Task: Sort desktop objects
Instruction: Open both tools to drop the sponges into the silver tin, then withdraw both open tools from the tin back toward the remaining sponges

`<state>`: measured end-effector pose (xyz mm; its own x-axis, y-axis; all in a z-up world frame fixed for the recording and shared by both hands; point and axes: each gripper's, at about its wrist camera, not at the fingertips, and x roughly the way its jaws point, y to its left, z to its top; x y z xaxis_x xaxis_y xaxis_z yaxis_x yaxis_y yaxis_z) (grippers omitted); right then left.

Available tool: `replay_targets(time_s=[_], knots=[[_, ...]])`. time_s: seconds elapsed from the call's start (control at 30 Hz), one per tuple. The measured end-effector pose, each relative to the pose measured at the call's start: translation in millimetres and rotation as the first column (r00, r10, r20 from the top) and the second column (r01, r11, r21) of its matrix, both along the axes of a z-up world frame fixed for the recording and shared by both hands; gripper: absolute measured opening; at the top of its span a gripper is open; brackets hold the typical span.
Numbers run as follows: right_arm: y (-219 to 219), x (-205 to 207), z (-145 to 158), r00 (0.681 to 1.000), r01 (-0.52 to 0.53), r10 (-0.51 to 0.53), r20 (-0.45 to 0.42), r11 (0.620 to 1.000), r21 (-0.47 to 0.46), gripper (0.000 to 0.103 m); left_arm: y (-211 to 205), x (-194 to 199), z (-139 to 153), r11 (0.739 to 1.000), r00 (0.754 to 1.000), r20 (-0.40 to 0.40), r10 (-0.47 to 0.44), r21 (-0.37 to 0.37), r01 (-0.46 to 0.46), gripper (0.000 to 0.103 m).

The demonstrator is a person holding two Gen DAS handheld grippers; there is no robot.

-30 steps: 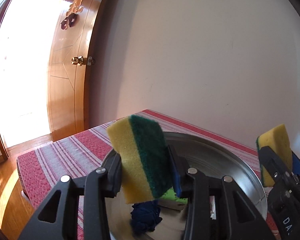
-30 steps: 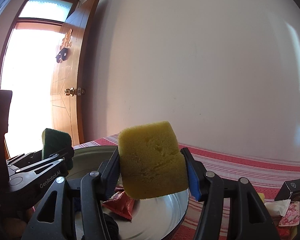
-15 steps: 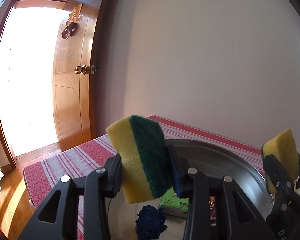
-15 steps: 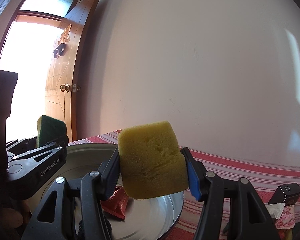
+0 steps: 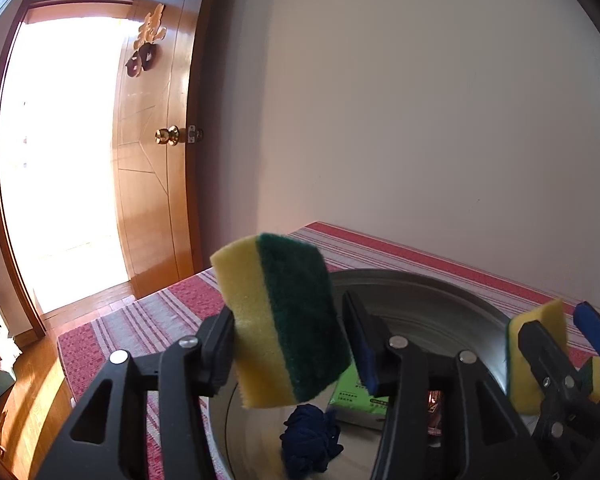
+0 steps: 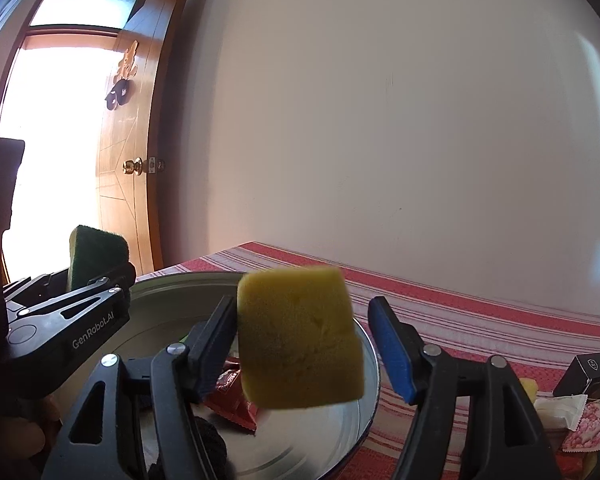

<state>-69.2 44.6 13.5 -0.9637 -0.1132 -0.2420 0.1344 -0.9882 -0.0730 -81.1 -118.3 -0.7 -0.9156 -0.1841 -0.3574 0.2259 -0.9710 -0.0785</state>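
A yellow-and-green sponge [image 5: 284, 324] hangs between the fingers of my left gripper [image 5: 292, 344]; the jaws have parted and the right pad stands off it. It also shows in the right wrist view [image 6: 96, 256]. A yellow sponge [image 6: 300, 340] sits between the fingers of my right gripper [image 6: 304, 344]; the blue right pad [image 6: 392, 348] is clear of it. Both are above a round metal basin [image 5: 440, 304], which also shows in the right wrist view [image 6: 168, 300]. My right gripper shows in the left wrist view [image 5: 556, 344].
In the basin lie a dark blue cloth ball [image 5: 310, 436], a green packet [image 5: 360, 392] and a red snack packet [image 6: 232, 400]. On the striped red tablecloth [image 6: 480, 324] at the right are a small black box [image 6: 588, 372] and sachets [image 6: 580, 420]. A wall and wooden door [image 5: 156, 184] stand behind.
Both grippers have opened: each right pad has pulled away from its sponge. The sponges look blurred and slightly lower. Both grippers drifted a little over the basin.
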Motion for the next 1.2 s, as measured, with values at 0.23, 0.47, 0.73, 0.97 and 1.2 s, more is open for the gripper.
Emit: replay_targets(time_s=[0.23, 0.47, 0.73, 0.97, 1.2], knots=[[1, 7, 2, 0.999, 0.02, -0.021, -0.03, 1.0, -0.014, 0.087, -2, 7, 5, 0.999, 0.998, -0.036, 0.041, -0.003, -0.041, 0.099], [4, 17, 6, 0.995, 0.069, -0.071, -0.072, 0.997, -0.034, 0.091, -7, 8, 5, 0.999, 0.998, -0.04, 0.041, 0.015, -0.04, 0.102], [12, 41, 12, 0.975, 0.126, -0.136, -0.177, 0.99, -0.067, 0.099, -2, 24, 3, 0.998, 0.989, -0.132, 0.067, 0.03, -0.064, 0.102], [17, 60, 14, 0.943, 0.2, -0.215, -0.255, 0.976, -0.083, 0.103, 20, 39, 4, 0.998, 0.98, -0.194, 0.044, -0.024, -0.049, 0.102], [14, 78, 16, 0.906, 0.264, -0.269, -0.327, 0.963, -0.061, 0.103, 32, 36, 4, 0.999, 0.988, -0.157, 0.0, -0.047, -0.007, 0.102]])
